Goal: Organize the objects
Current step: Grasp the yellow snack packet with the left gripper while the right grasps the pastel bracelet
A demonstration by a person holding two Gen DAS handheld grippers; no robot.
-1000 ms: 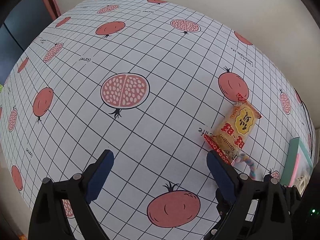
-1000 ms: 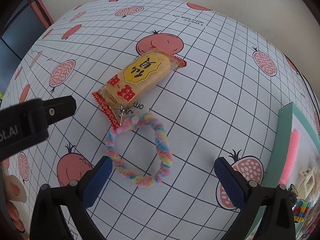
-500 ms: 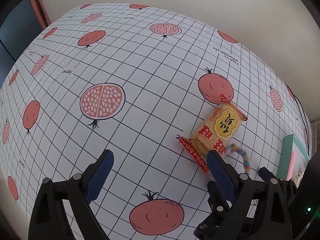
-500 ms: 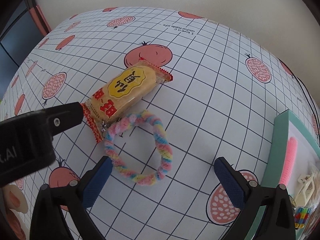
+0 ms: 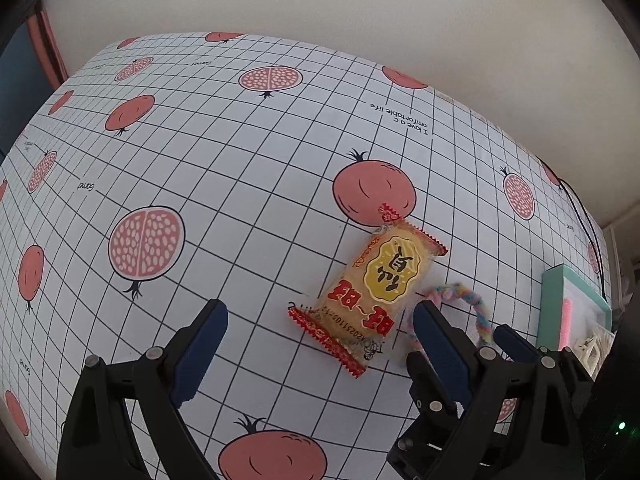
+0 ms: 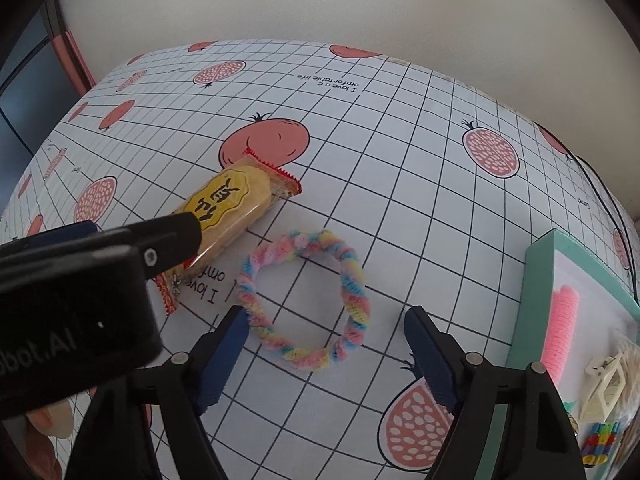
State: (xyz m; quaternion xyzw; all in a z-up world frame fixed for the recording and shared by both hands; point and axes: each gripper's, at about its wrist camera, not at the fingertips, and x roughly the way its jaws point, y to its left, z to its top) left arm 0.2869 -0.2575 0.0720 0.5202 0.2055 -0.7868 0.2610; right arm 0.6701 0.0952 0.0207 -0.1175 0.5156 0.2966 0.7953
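**Q:** How are the two grippers held, and what lies before them?

**A:** The left gripper (image 5: pixel 320 340) is shown spread wide with nothing pinched. A snack packet (image 5: pixel 370 292) lies flat on the tablecloth (image 5: pixel 240 168), just ahead of the gap and nearer the right-hand finger. The right gripper (image 6: pixel 326 344) is likewise spread and empty. A pastel twisted hair loop (image 6: pixel 304 296) is seen directly ahead of it between the fingertips; its near-left arc lies at the left fingertip, though contact cannot be confirmed.

**Q:** What writing can be read?

**A:** On the packet, black characters are printed on a yellow oval, red characters below it, and a code beginning "A2025" near the crimped red edge; the rest is too small to read. On the cloth, "I love a comfortable life" (image 5: pixel 402 120) is printed upside down beyond the packet, and "Garnet" (image 5: pixel 86 187) far to the left. In the right wrist view, the left tool's black body (image 6: pixel 76 300) bears the partial lettering "bot.AI".

**Q:** Where is the container?

**A:** A teal-rimmed tray (image 6: pixel 538 280) is seen to the right of the right gripper. In it are held a pink comb-like item (image 6: pixel 560 328), a cream hair clip (image 6: pixel 604 384) and a multicoloured item (image 6: pixel 598 444).
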